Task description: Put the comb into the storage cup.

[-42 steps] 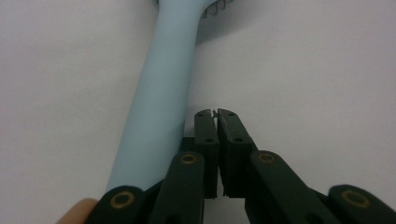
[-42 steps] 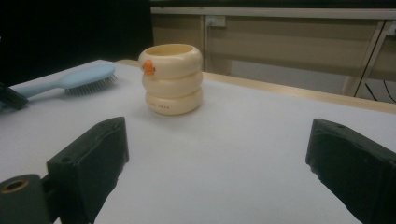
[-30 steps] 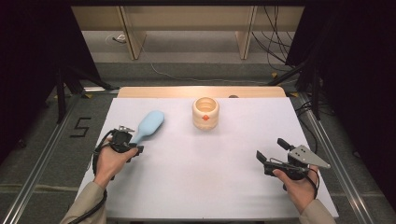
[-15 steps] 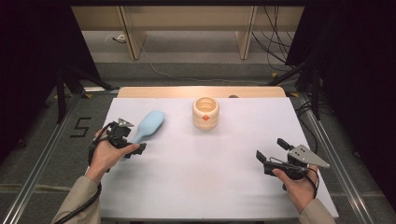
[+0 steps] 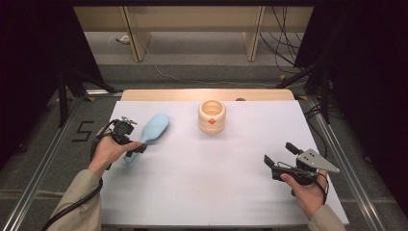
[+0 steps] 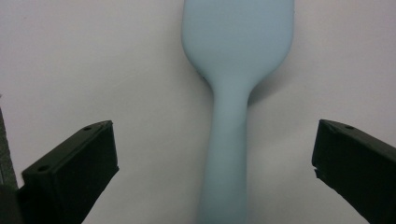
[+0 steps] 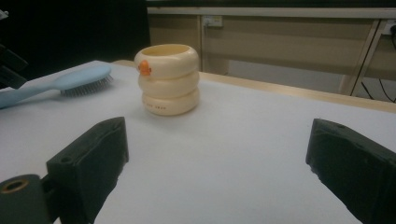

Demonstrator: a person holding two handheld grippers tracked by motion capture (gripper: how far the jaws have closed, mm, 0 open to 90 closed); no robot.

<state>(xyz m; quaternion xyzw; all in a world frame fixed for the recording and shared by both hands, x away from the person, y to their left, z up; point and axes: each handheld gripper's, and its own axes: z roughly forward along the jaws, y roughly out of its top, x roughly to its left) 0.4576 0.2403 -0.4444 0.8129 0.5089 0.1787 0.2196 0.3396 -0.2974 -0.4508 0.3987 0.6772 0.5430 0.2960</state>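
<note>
left gripper jaws just opened wide, astride the blue hairbrush handle at frame centre, not touching. right gripper wide, empty, lower right of the table.

The hairbrush is cut off at top and bottom in the left gripper view, bristles hidden underneath.

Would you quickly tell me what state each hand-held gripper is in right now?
Left hand-held gripper: open after just opening, astride the blue hairbrush handle, not gripping.
Right hand-held gripper: open, empty.
</note>
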